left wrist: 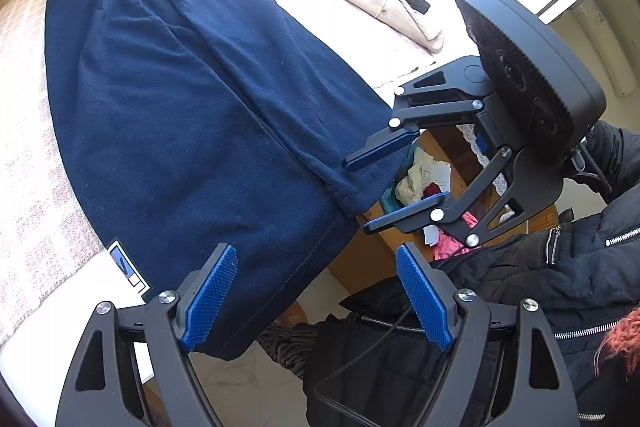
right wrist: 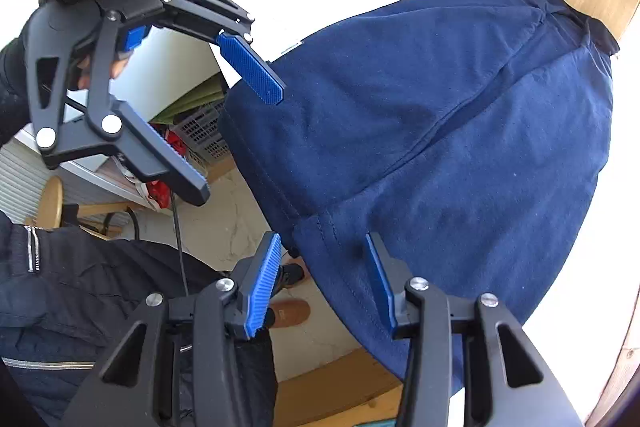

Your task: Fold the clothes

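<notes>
A navy garment (left wrist: 192,99) is lying folded lengthwise on the pale worktop (left wrist: 24,147), its hem hanging over the near edge. The left tool (left wrist: 316,297) and right tool (right wrist: 320,279) are hovering released beside it; the overhanging cloth risks sliding off.

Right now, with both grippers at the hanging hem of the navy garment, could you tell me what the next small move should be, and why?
Probably close each gripper on its hem corner. The navy garment lies folded lengthwise with its hem hanging over the edge; the left gripper and right gripper both stand open there, gripping nothing. The hem must be gripped before it can be carried up toward the collar.
</notes>
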`<state>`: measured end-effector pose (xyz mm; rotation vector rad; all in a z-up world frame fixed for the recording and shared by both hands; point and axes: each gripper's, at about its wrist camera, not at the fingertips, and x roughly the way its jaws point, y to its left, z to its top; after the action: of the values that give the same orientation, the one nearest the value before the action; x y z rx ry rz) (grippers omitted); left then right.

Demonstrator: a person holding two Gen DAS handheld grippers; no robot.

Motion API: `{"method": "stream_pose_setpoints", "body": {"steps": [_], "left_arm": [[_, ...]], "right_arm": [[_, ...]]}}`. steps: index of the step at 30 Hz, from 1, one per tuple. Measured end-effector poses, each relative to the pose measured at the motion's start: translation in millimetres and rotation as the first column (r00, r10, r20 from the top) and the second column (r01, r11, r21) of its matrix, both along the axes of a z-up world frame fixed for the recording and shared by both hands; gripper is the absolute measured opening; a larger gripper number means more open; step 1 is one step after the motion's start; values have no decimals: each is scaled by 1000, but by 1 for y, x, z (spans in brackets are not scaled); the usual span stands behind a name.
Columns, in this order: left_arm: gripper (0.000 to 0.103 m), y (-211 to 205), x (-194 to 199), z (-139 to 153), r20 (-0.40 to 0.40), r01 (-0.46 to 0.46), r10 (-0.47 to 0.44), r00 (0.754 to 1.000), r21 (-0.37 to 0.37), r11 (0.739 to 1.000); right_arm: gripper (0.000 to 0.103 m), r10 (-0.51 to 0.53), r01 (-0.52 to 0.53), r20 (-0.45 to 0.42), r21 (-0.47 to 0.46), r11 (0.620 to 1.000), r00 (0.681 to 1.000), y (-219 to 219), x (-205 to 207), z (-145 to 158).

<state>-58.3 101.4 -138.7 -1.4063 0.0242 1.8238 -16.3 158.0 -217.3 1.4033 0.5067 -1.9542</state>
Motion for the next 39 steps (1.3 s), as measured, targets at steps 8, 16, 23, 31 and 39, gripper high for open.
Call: {"method": "stream_pose_setpoints", "body": {"steps": [8, 16, 23, 31, 39], "left_arm": [[81, -3, 1, 0, -2, -9, 9, 1000, -4, 1000], [81, 2, -3, -3, 11, 7, -7, 1000, -30, 1000], [82, 2, -3, -6, 18, 11, -10, 1000, -38, 999], [82, 12, -7, -12, 26, 26, -26, 999, -33, 999], [82, 12, -7, -8, 23, 48, -47, 999, -34, 998]], "right_arm": [[42, 39, -38, -24, 40, 998, 999, -18, -4, -7], [25, 29, -29, 78, 7, 1000, 997, -30, -29, -16], [13, 13, -13, 121, -4, 1000, 993, -23, -28, -10], [8, 123, -123, 173, -11, 992, 977, -35, -26, -10], [11, 126, -136, 167, 49, 989, 978, -43, -24, -13]]}}
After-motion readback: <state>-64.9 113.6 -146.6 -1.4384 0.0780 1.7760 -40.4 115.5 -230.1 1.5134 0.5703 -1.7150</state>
